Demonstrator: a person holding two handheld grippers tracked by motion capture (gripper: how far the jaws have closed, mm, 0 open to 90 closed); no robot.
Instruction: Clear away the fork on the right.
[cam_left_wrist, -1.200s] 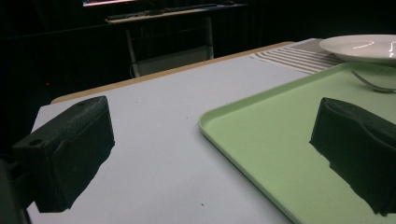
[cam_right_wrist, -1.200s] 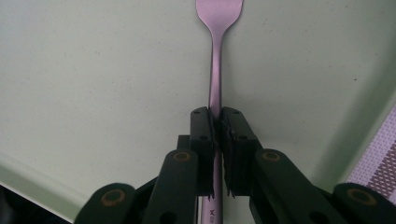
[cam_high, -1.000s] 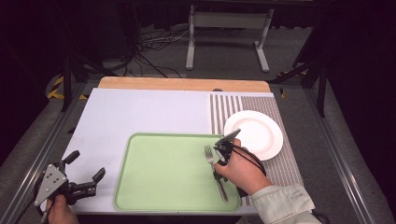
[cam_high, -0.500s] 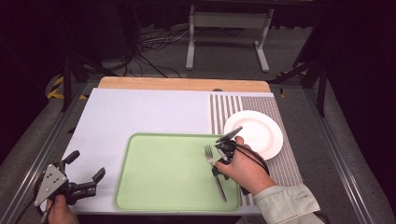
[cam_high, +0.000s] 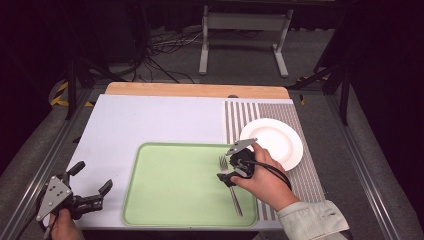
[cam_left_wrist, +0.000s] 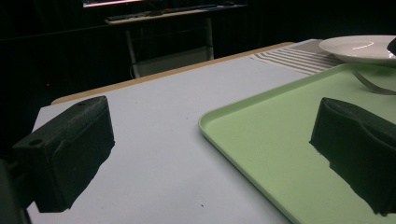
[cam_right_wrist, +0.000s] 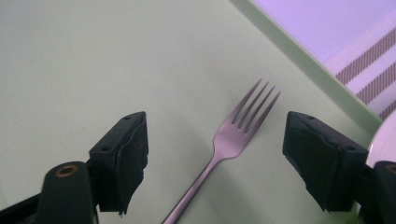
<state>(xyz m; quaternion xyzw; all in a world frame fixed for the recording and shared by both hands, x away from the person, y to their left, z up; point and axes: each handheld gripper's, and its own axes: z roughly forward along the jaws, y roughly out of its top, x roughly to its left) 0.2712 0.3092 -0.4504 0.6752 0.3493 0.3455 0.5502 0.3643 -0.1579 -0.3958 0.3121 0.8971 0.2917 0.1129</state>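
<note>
Right gripper (cam_high: 226, 176): black two-jaw tool with a grey three-cornered plate on top, held in the person's right hand (cam_high: 262, 181) over the right part of the tray; a black cable loops from it over the hand.
Right jaws: spread wide, having just been opening; in the right gripper view the fork lies between them, and the pads (cam_right_wrist: 125, 161) stand clear of it on either side.
Left gripper (cam_high: 91, 186): the same kind of black tool, with its grey plate, held in the left hand (cam_high: 64, 227) at the near left corner of the table, just beside the tray's left edge.
Left jaws: wide apart with nothing between them; in the left gripper view the pads (cam_left_wrist: 70, 149) frame bare table and the tray's rim.
Fork (cam_right_wrist: 233, 135): slim silver metal fork lying flat on the tray near its right edge, tines pointing toward the far side of the table, handle running back under the right hand.
Tray (cam_high: 175, 185): pale green rectangular plastic tray with rounded corners, at the near middle of the table.
Plate (cam_high: 277, 140): round white plate on the striped mat, just right of the tray's far right corner.
Mat (cam_high: 240, 115): grey and white striped placemat along the table's right side, its left edge under the tray.
Table (cam_high: 150, 120): pale grey-white top with a light wooden strip (cam_high: 195, 90) along its far edge.
</note>
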